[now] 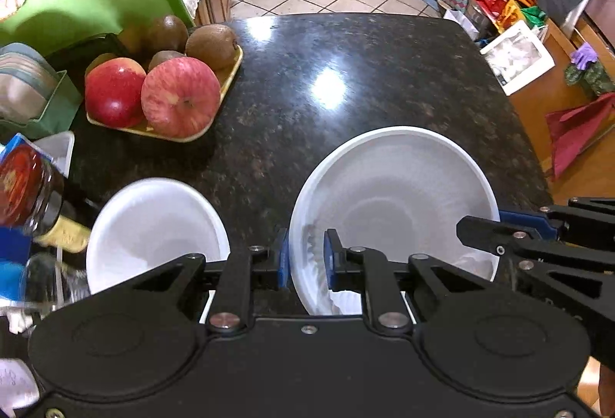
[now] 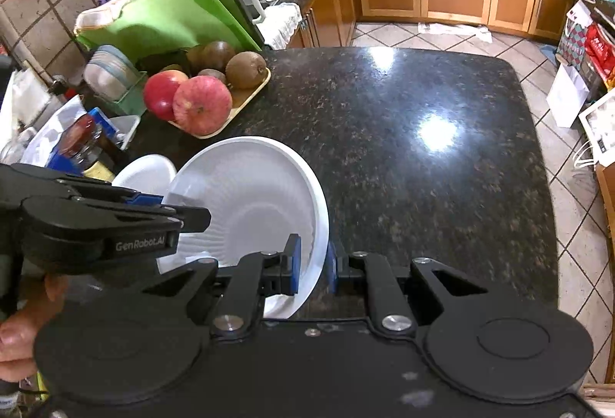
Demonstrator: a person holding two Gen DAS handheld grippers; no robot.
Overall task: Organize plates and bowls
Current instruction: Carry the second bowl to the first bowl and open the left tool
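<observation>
A large bowl point(image 1: 396, 203) is set on the surface point(image 1: 346, 72), with a smaller bowl point(image 1: 153, 226) just to its left. Behind them, at the left, a fruit tray point(image 1: 226, 76) is placed.

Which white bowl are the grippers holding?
The bigger bowl, nearer the counter's middle. The left gripper and right gripper pinch its rim on opposite sides. The smaller bowl beside it is untouched.

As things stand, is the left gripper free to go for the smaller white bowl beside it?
Probably not yet. The left gripper is shut on the rim of the large white bowl, which the right gripper also grips. The smaller white bowl sits close by, with nothing between.
</observation>
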